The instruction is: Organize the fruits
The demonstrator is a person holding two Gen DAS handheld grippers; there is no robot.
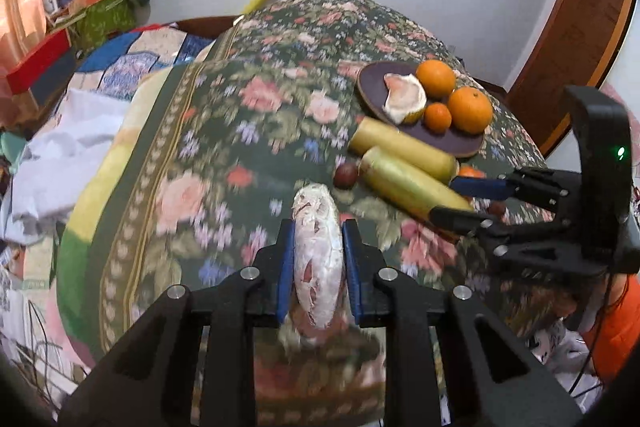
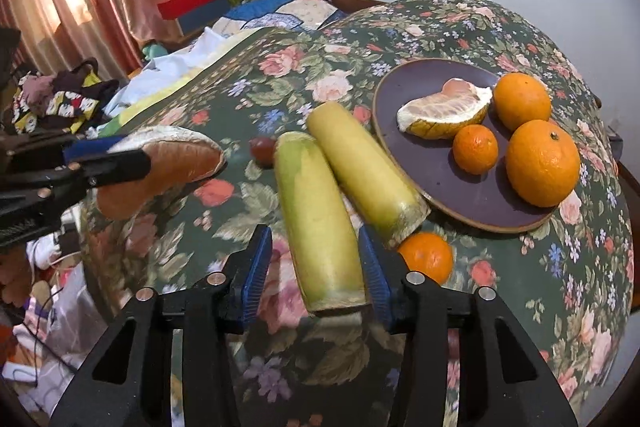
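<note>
Fruits lie scattered over the floral desk point(image 1: 208, 131), and I hold one of them already. In my left wrist view, my left gripper point(image 1: 318, 251) is clamped on a pomelo wedge point(image 1: 318, 255), pale and webbed with white pith, its long axis running straight ahead toward 12 o'clock between my blue fingers point(image 1: 286, 259). The dark plate point(image 1: 374, 91) sits at about 1 o'clock from the wedge, carrying another pomelo piece point(image 1: 404, 99) and three oranges point(image 1: 470, 109). Two long yellow-green fruits lie side by side just below the plate's rim, pointing toward 10 o'clock, with a small dark fruit point(image 1: 346, 175) beside them. My right gripper point(image 1: 466, 201) reaches in from 3 o'clock, straddling the near end of the nearer long fruit point(image 1: 408, 183).

In my right wrist view, the right fingers point(image 2: 258, 267) stand parted on either side of that nearer long fruit point(image 2: 318, 223): not yet closed, with a clear gap on the left side. Its long axis runs toward 12 o'clock, nearly in line with my fingers, cut end closest to me. The plate lies at 1 o'clock; the second long fruit point(image 2: 366, 171) rests against its rim. A loose orange point(image 2: 426, 257) sits just right of my right finger. The left gripper hangs at 9 o'clock with its wedge. Judging by this, the right hand is nearer the long fruit and closing comes next.
</note>
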